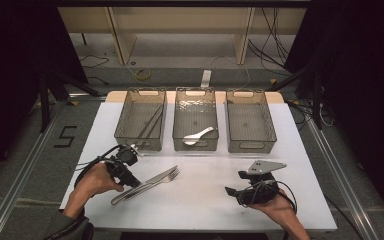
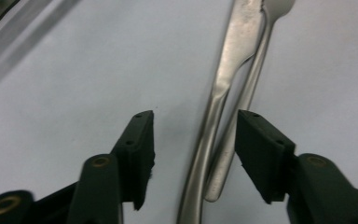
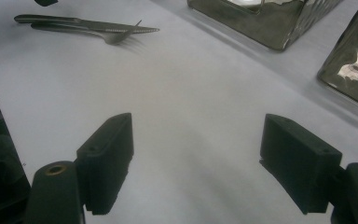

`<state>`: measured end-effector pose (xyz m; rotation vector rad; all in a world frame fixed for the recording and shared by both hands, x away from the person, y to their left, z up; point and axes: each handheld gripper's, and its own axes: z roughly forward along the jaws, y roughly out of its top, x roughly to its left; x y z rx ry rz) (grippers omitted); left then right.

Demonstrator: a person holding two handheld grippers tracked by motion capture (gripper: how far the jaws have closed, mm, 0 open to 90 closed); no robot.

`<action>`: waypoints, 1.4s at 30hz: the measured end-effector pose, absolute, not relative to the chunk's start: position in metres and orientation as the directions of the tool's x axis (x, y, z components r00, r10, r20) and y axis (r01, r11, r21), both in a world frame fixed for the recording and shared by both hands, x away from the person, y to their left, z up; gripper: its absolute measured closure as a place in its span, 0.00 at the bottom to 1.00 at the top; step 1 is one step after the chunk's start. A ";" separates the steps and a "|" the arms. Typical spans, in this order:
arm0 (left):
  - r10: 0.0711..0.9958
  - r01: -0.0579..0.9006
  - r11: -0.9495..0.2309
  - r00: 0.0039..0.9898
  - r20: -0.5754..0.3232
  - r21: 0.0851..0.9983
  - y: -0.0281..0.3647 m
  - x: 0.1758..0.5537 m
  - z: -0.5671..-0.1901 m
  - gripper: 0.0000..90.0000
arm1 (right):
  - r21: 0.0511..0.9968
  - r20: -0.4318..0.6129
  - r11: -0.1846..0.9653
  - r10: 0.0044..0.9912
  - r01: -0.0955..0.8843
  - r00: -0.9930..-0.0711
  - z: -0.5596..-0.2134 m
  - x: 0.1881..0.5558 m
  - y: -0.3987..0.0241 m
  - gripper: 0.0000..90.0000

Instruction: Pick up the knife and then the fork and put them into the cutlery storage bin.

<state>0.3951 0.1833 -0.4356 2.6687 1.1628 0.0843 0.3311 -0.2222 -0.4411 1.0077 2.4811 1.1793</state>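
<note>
Three translucent grey plastic bins stand in a row at the far side of the white bench [image 1: 200,200]: the left bin [image 1: 141,119] holds dark thin sticks [image 1: 150,124], the middle bin [image 1: 195,119] holds a white spoon [image 1: 198,136], and the right bin [image 1: 250,121] has nothing visible inside. A stainless steel table knife [image 1: 139,186] and a stainless steel fork [image 1: 161,179] lie side by side, touching, on the bench in front of the left and middle bins. The left gripper [image 1: 128,181], held in the person's left hand [image 1: 96,180], sits low over the handle ends of both utensils; in the left gripper view its jaws stand released, one on each side of the two handles, not pressing them. The right gripper [image 1: 233,191], in the right hand [image 1: 278,206], rests near the bench's right front, well apart from the cutlery, jaws spread wide with bare bench between them.
</note>
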 end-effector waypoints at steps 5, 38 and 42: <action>0.727 0.716 -0.667 0.686 -0.027 0.208 0.182 0.396 -0.443 0.46 | 0.749 0.093 0.445 0.663 0.491 -0.743 -0.441 0.331 -0.222 0.29; 0.624 0.619 -0.773 0.781 -0.006 0.139 0.173 0.393 -0.462 0.78 | 0.745 0.094 0.451 0.659 0.492 -0.746 -0.442 0.331 -0.221 0.29; 0.628 0.623 -0.769 0.778 -0.010 0.144 0.173 0.393 -0.462 0.80 | 0.743 0.094 0.452 0.659 0.493 -0.746 -0.442 0.331 -0.221 0.29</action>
